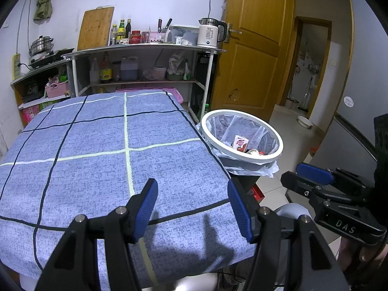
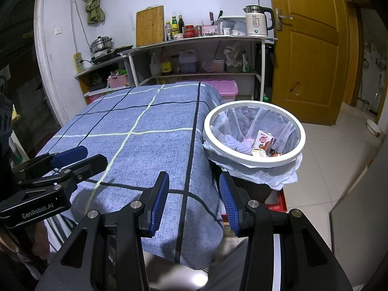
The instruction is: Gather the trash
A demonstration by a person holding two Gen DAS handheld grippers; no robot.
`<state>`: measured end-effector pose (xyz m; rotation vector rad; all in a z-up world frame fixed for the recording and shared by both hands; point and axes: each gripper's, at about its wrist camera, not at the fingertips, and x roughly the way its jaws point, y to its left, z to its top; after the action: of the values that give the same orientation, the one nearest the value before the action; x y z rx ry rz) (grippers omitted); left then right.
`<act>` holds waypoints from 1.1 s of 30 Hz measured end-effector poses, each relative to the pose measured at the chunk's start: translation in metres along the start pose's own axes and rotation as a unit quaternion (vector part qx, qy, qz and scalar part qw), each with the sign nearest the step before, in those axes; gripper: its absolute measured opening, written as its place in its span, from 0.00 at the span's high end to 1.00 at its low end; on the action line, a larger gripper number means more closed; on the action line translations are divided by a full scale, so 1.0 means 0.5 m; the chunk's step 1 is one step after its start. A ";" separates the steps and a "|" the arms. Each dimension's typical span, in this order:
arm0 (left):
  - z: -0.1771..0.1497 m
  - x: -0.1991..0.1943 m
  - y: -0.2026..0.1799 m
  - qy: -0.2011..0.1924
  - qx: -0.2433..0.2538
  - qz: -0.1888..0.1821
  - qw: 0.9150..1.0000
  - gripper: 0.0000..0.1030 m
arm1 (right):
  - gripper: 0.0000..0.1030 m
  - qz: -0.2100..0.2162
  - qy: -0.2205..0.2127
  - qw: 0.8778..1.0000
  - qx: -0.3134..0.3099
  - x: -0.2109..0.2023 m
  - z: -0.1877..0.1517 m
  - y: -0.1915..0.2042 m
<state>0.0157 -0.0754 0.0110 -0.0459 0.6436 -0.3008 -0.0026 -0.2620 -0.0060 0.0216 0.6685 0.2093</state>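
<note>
The left gripper was held above the near edge of the tabletop, which was covered by a blue cloth with dark and pale grid lines. Its blue-padded fingers were spread wide, with nothing between them; only the cloth showed in the gap.

The right gripper was held over the near right corner of the same tabletop, where the cloth draped over the edge. Its fingers stood apart at a narrower gap than those of the left gripper and pinched nothing. In the left wrist view, the right gripper appeared at the right edge of the frame, beside and apart from the left one.

The trash bin stood on the floor just beside the right edge of the tabletop. It had a white round rim and a translucent plastic liner folded over the outside. The trash lay inside the bin: a small drink carton with a red fruit print leaned against the liner, a ribbed lilac item lay to its left, and crumpled wrappers sat near the front wall.

A shelf unit stood against the wall behind the tabletop, carrying bottles, a cutting board and a white kettle. A wooden door stood to its right.
</note>
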 end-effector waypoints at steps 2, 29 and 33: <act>0.000 0.000 0.000 0.000 0.000 0.000 1.000 0.40 | 0.57 0.000 0.000 1.000 0.000 0.000 -0.001 0.000; -0.009 0.002 0.003 0.006 -0.005 -0.005 1.000 0.40 | 0.57 0.000 0.000 1.000 -0.001 0.001 0.001 0.000; -0.010 0.000 0.003 0.005 -0.004 -0.002 1.000 0.40 | 0.57 0.000 0.001 1.000 -0.001 0.001 0.001 -0.001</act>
<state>0.0132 -0.0738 0.0068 -0.0537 0.6549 -0.3016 -0.0019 -0.2621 -0.0061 0.0202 0.6702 0.2107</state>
